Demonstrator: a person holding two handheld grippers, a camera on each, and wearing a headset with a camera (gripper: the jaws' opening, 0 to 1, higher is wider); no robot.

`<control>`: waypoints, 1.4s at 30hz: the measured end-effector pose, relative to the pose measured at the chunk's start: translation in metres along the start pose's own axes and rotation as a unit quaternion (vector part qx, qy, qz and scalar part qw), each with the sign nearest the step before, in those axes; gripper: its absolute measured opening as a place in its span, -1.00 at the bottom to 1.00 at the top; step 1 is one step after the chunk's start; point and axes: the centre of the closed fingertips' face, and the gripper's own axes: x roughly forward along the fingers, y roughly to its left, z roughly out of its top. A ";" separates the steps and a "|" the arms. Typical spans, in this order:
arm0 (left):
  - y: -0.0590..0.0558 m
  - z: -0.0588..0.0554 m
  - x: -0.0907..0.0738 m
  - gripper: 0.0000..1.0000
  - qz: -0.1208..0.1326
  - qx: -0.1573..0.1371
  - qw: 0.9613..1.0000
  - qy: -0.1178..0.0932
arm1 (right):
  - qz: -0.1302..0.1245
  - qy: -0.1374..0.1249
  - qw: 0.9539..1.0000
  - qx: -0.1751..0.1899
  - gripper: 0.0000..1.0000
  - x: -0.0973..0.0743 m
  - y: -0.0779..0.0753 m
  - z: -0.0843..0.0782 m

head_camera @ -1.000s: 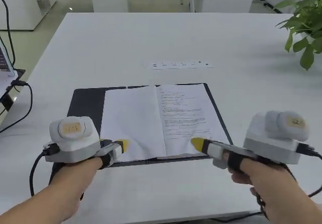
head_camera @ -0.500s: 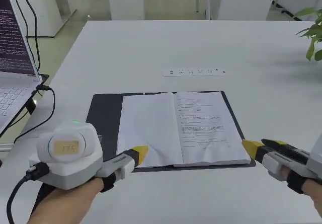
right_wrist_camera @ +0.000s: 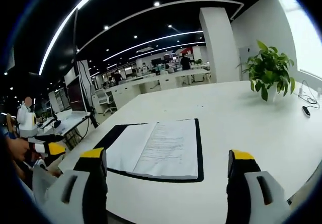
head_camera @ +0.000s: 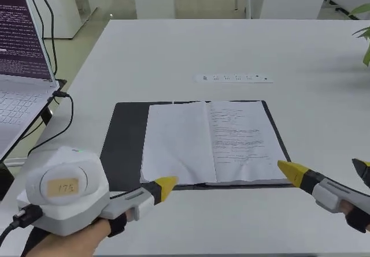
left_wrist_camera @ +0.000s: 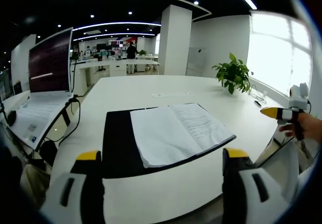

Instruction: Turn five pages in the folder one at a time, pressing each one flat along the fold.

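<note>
A white table (head_camera: 173,43) stands in an open office, with a laptop (head_camera: 17,49) at its left edge, a power strip (head_camera: 233,78) beyond the folder (head_camera: 124,141) and a plant (left_wrist_camera: 232,75) far right. The folder lies open and flat at the middle. The left gripper (left_wrist_camera: 161,154) and right gripper (right_wrist_camera: 168,154) hold their jaws wide apart, empty. A second ago their tips lay over the pages; now they sit back at the near edge

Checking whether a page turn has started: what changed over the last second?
Both grippers backed off the near edge of the pages: the left gripper drew back toward the person, and the right gripper moved out past the near right corner of the folder. Both stand open, holding nothing. The folder lies open at the same pages; none has turned.
</note>
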 end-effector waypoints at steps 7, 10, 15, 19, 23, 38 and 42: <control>0.006 0.002 -0.007 0.98 0.012 0.002 1.000 -0.005 | 0.004 0.004 1.000 -0.007 0.99 -0.002 -0.003 -0.002; 0.011 0.004 -0.010 0.98 0.021 -0.008 1.000 -0.009 | 0.007 0.008 1.000 -0.005 0.98 -0.002 -0.003 -0.004; 0.014 0.007 -0.012 0.98 0.029 -0.006 1.000 -0.011 | 0.014 0.013 1.000 0.001 0.95 -0.002 -0.002 -0.007; 0.010 0.009 -0.011 0.98 0.030 -0.002 0.999 -0.010 | 0.019 0.018 1.000 0.001 0.94 -0.001 -0.001 -0.009; 0.004 0.007 -0.010 0.98 0.028 0.000 1.000 -0.003 | 0.026 0.025 0.999 -0.006 0.93 -0.002 0.003 -0.011; -0.016 -0.007 0.008 0.98 0.019 0.009 0.999 0.030 | 0.071 0.063 0.995 -0.023 0.90 0.008 0.023 -0.027; -0.030 -0.008 0.025 0.98 0.005 0.012 0.999 0.037 | 0.076 0.068 0.995 -0.023 0.89 0.007 0.024 -0.031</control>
